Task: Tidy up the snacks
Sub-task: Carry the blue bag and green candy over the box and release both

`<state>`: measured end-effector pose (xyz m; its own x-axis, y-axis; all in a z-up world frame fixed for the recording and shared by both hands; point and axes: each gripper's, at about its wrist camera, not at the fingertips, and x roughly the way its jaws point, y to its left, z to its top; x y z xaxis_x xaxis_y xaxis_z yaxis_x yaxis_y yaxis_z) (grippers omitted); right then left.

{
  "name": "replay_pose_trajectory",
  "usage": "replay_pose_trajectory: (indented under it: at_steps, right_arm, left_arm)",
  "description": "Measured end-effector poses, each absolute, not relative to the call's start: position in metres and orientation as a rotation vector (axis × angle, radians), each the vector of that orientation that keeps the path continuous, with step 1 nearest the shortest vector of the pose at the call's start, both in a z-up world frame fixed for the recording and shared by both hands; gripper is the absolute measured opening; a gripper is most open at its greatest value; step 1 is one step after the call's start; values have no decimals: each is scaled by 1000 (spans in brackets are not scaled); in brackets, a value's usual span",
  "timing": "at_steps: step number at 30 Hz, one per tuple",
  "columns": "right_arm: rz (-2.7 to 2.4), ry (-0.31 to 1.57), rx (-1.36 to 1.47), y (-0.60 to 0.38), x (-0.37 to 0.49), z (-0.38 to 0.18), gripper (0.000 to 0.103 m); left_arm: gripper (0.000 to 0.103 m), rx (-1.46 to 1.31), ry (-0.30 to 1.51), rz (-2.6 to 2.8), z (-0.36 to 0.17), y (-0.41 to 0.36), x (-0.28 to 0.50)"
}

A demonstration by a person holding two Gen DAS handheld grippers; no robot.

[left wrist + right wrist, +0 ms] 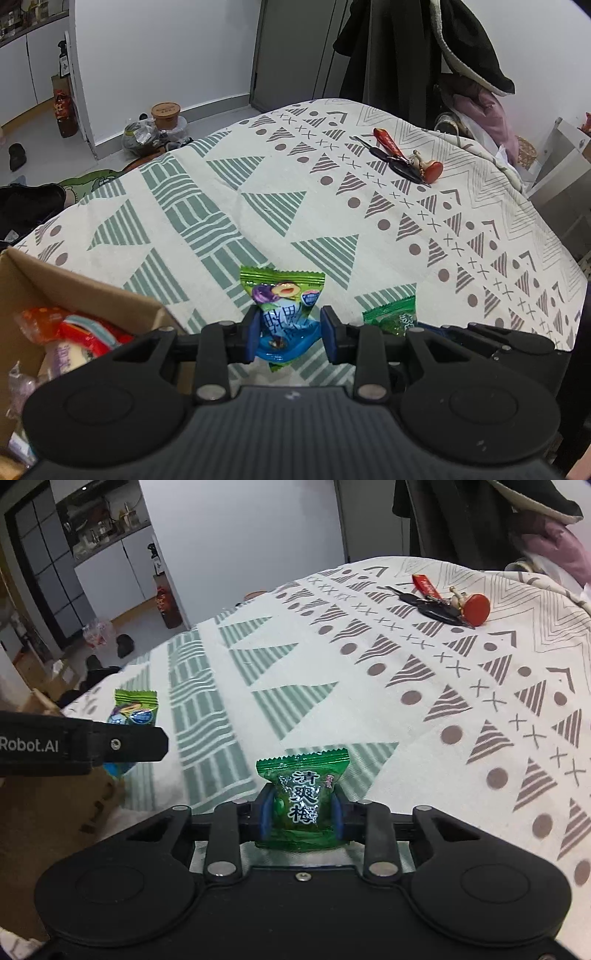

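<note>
Both hand-held grippers are carrying snacks!
Left hand-held gripper point(290, 334) is pinching a blue-green packet point(284, 314) beside the cardboard box point(92, 291); right hand-held gripper point(301, 812) is clamping a green plum candy point(301, 797) above the table point(406, 701), presumably box-bound.

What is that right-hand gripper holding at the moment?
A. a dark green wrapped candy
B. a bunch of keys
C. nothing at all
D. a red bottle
A: in the right wrist view the right gripper has its blue pads pressed on both sides of the dark green wrapped candy, while the keys lie far off on the patterned cloth.
</note>
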<state>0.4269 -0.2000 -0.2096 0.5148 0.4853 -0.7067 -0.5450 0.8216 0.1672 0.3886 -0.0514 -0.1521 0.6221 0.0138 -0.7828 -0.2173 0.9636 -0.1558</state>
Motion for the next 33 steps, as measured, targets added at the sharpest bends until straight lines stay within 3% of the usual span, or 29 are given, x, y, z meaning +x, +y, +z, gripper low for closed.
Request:
replay_pose_trajectory:
  at_steps: [33]
  right_arm:
    - [587,695,60,-178,331,-112,30]
  left_arm:
    - [33,-272,777,175,-71,20,294]
